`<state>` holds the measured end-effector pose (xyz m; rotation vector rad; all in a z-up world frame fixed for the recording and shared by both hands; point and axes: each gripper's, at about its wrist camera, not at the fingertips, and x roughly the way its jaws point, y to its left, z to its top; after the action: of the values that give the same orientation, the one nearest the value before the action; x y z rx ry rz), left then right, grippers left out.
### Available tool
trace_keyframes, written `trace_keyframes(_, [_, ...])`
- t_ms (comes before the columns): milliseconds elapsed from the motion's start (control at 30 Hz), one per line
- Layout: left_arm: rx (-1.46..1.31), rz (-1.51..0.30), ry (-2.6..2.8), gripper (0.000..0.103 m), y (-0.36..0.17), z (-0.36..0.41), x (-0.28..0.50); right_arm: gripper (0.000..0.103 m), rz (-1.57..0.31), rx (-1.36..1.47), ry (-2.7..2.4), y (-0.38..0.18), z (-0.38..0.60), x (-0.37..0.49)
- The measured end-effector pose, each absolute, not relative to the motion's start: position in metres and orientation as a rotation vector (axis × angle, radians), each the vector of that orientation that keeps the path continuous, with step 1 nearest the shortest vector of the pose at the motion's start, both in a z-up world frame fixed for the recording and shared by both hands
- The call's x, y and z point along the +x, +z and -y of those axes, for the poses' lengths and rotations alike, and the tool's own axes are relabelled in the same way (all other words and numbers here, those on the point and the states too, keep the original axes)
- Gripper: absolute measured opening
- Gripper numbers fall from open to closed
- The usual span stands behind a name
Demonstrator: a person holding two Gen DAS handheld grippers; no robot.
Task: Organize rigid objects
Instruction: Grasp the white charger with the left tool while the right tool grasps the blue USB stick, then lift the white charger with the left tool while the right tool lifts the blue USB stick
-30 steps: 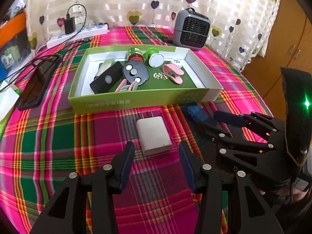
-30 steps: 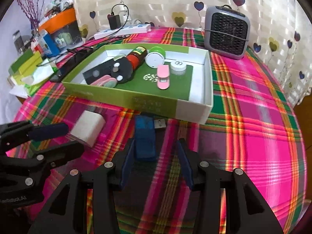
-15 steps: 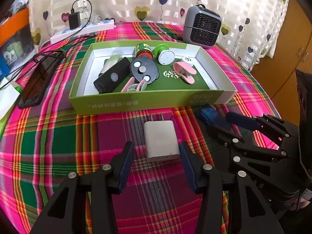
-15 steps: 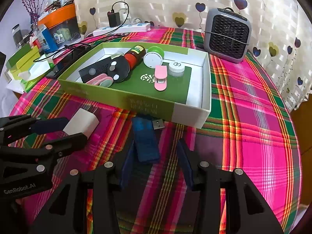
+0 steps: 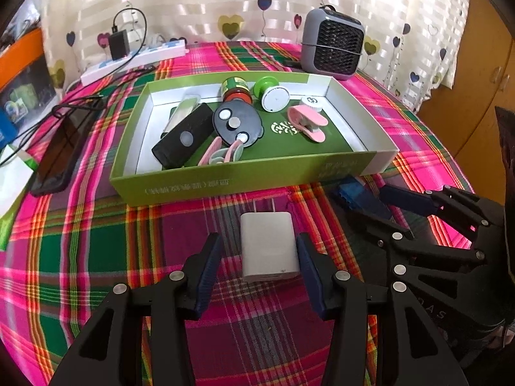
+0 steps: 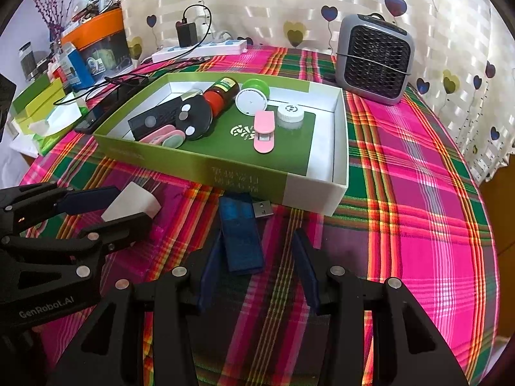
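While your left gripper (image 5: 259, 255) stands open astride the white wall charger (image 5: 269, 247), pads clear of its smooth, rounded sides, its two prongs point toward the green tray (image 5: 225, 185). Your right gripper (image 6: 257, 260) is likewise open around the translucent blue USB stick (image 6: 241, 236), gripping nothing; its metal plug lies just beside the tray's wall.

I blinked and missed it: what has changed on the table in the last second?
The left gripper has crept forward, so the white charger now sits between its open fingers, ungripped. The right gripper stayed open around the blue USB stick. The green tray is unchanged.
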<state>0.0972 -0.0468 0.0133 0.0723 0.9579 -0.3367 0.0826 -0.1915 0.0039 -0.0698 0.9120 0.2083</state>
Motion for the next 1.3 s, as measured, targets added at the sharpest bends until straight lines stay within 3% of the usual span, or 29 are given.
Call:
trace_keyframes(267, [0.055,-0.956,-0.328,0.036,0.0136,0.042,0.0983,0.044,-0.911,-0.069,0.208,0.004,0.1913,0.0822])
trace_keyframes(633, [0.049,-0.955,-0.33,0.033,0.0139,0.0401,0.0982,0.023,-0.913,-0.077,0.226,0.0048,0.1889,0.0785])
trace_keyframes(1300, [0.048,-0.955,-0.33,0.033,0.0141,0.0392,0.097,0.023,-0.912,-0.069,0.232,0.0047,0.1884,0.0748])
